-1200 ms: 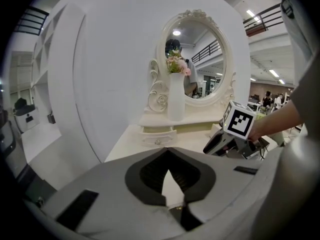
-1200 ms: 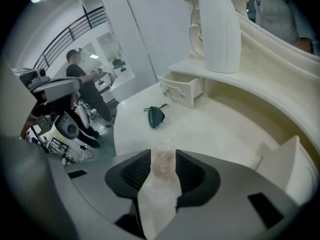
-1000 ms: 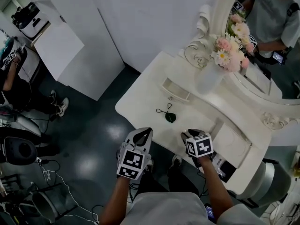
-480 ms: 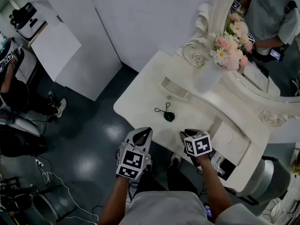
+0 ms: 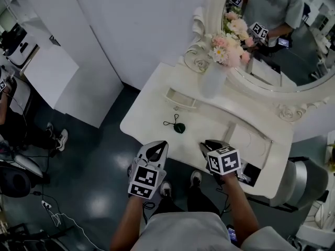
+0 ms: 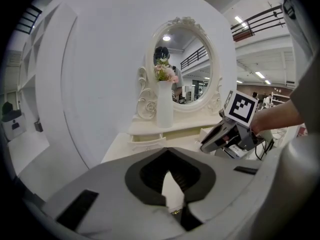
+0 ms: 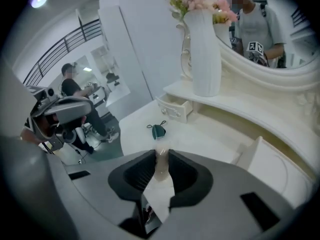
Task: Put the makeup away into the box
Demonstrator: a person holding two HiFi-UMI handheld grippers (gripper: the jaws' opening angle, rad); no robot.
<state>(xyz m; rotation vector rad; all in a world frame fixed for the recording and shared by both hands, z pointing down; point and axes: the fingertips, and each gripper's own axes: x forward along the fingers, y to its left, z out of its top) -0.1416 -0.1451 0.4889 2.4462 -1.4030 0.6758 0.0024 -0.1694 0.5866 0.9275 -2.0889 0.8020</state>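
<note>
Right tool [image 7: 161,156], lower centre of right gripper view: jaws just been closing, now pinching slim pale makeup tube [image 7: 160,170] that lies along pads. Left tool [image 6: 170,159] pressed together, empty, at bottom of head view, left of right tool. White worktop [image 5: 152,120] mid-frame. Oval mirror [image 5: 277,51] upper right. White box [image 5: 251,140] right of right tool. Vase [image 5: 208,82] with pink flowers. Small green item [image 5: 179,128] with cord, centre.

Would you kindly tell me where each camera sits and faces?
Head view: on the head, steeply down at the dressing table; left tool, right tool, forearms.
Left gripper view: on left tool, toward the vase; its shut jaws.
Right gripper view: on right tool, toward vase; jaws have just been closing on a pale tube.
Shared: the vase.
</note>
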